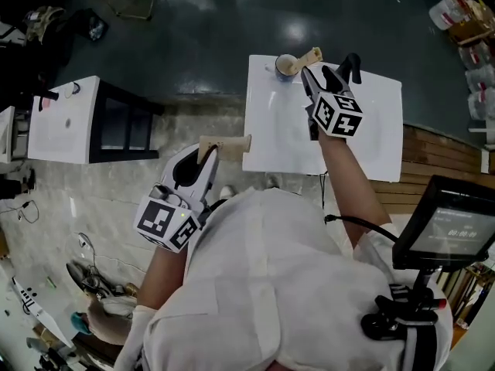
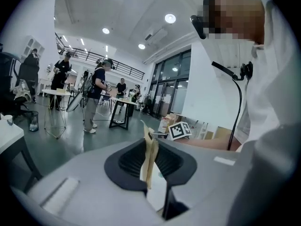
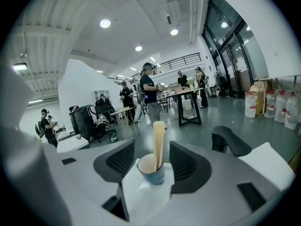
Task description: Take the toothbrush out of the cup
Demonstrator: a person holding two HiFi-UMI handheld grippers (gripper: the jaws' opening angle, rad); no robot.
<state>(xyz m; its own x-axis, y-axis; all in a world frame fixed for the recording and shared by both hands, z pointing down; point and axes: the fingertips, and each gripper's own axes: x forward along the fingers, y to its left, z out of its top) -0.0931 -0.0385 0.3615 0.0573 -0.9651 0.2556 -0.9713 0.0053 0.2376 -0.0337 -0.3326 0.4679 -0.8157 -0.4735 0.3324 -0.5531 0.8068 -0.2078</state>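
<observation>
A blue cup (image 1: 285,66) stands at the far left corner of the white table (image 1: 371,137). A beige wrapped toothbrush (image 1: 305,59) leans out of it. In the right gripper view the cup (image 3: 151,169) sits between the wide-open jaws of my right gripper (image 3: 151,161), with the toothbrush (image 3: 159,142) upright and untouched. From above, the right gripper (image 1: 329,69) is just right of the cup. My left gripper (image 1: 205,154) is off the table's near left corner, shut on a second beige wrapped toothbrush (image 1: 226,146). Seen edge-on, that toothbrush (image 2: 150,157) is pinched between the jaws of the left gripper (image 2: 150,163).
A second white table on a black frame (image 1: 66,118) stands to the left. A monitor on a stand (image 1: 452,230) is at the right. Bottles and boxes (image 1: 464,14) sit at the far right. People stand around tables (image 3: 149,91) farther off in the room.
</observation>
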